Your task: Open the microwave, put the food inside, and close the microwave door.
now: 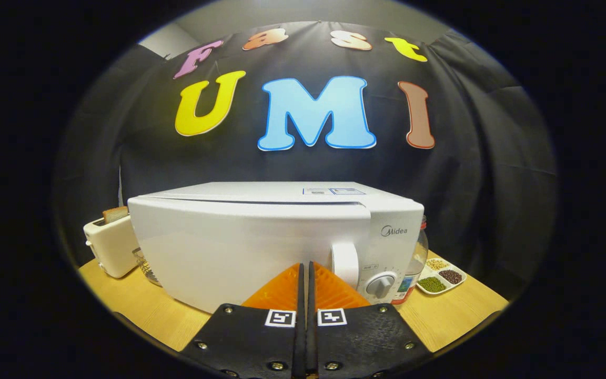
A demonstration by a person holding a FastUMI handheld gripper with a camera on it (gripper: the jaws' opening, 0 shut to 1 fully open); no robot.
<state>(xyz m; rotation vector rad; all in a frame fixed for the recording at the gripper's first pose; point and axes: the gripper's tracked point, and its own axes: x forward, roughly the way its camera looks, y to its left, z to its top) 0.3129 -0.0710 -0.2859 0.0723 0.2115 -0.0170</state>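
The tool [306, 273] was pressed narrow, holding nothing, just before the closed white microwave [261, 242]. Its rigid, smooth door probably swung best from the protruding handle [345, 265]

Light falls evenly from above and in front, bright on the white microwave [276, 237], whose top is nearly washed out and whose door shows a soft sheen. The cloth wall behind stays dim. Fisheye distortion bows the tabletop [450, 316] and bends straight edges toward the rim. Focus is sharp at centre; the closed fingers [305, 279] look slightly soft.
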